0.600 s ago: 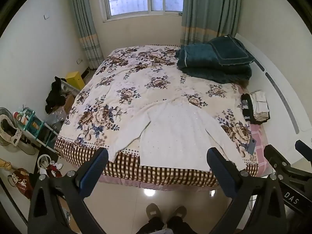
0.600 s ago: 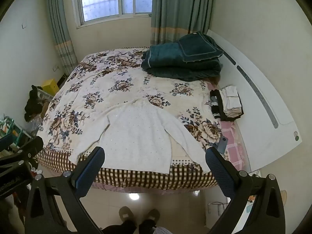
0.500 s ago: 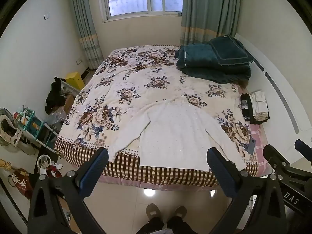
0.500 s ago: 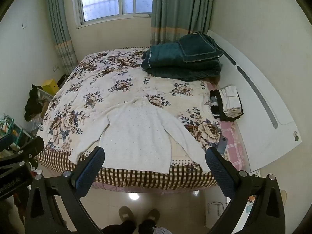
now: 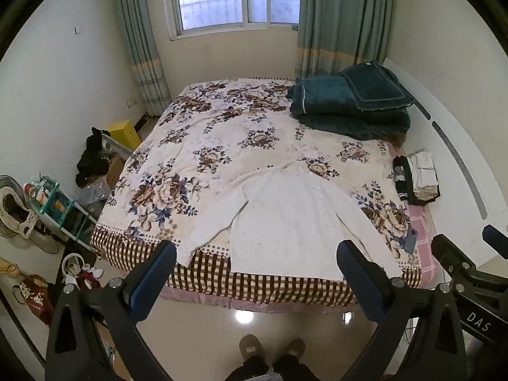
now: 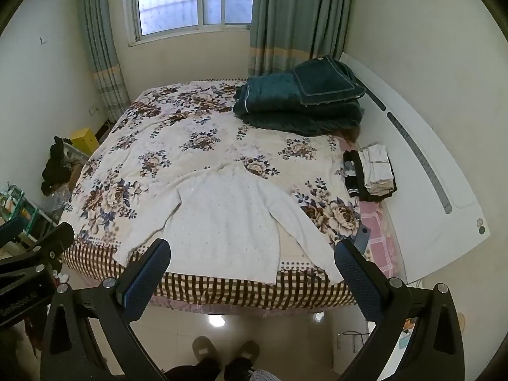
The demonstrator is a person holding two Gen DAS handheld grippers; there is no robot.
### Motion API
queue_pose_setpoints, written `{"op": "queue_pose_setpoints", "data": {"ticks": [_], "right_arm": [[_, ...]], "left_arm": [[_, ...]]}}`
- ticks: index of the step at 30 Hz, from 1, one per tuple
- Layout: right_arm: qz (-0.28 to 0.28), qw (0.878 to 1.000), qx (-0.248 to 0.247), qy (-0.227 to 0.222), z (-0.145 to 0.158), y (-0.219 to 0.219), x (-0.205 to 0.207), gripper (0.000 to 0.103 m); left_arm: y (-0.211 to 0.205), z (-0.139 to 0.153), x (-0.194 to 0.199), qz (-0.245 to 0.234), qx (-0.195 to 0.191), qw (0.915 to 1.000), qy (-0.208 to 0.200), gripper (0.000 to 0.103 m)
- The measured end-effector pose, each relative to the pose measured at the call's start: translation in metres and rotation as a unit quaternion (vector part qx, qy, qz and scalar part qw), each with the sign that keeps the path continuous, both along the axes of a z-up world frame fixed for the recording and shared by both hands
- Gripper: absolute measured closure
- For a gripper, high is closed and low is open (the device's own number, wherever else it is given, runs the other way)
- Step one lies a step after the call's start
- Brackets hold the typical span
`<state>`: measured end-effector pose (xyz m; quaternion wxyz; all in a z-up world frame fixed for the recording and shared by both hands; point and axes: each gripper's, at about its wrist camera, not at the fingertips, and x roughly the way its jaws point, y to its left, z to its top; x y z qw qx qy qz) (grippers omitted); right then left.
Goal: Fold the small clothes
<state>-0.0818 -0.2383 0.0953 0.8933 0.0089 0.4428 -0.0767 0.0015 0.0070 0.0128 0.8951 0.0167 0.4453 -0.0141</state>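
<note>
A white long-sleeved top (image 5: 285, 219) lies spread flat on the bed (image 5: 222, 146), at the near edge, its hem hanging a little over the brown checked border and its two sleeves angled outward toward the near corners. The bed wears a cream cover printed with large brown and blue flowers. At the far right corner sits a folded dark teal quilt (image 5: 349, 101) with a matching pillow on top. Along the right edge, a small stack of folded clothes (image 5: 416, 177) rests by the white headboard, and a phone (image 5: 410, 239) lies near the near right corner.

A person stands at the near edge, slippered feet (image 5: 273, 347) on the glossy floor. The left hand-held gripper (image 5: 254, 273) hangs above the floor just short of the bed, jaws spread wide and holding nothing. The right hand-held gripper (image 6: 250, 270) is beside it, equally wide and empty, not touching the top.
</note>
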Motion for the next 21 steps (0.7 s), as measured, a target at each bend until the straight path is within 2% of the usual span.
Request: {"op": "queue_pose_setpoints", "data": {"ticks": [5, 13, 21], "right_arm": [[0.000, 1.000, -0.004, 0.000, 0.001, 0.001, 0.000, 0.000], [0.001, 1.000, -0.005, -0.002, 0.026, -0.004, 0.007, 0.000], [0.001, 1.000, -0.006, -0.004, 0.025, -0.002, 0.005, 0.000]], "left_arm": [[0.002, 0.002, 0.000, 0.000, 0.001, 1.0000, -0.002, 0.000], [0.001, 0.002, 0.000, 0.001, 0.001, 1.0000, -0.003, 0.000], [0.003, 0.005, 0.002, 0.001, 0.003, 1.0000, -0.005, 0.000]]}}
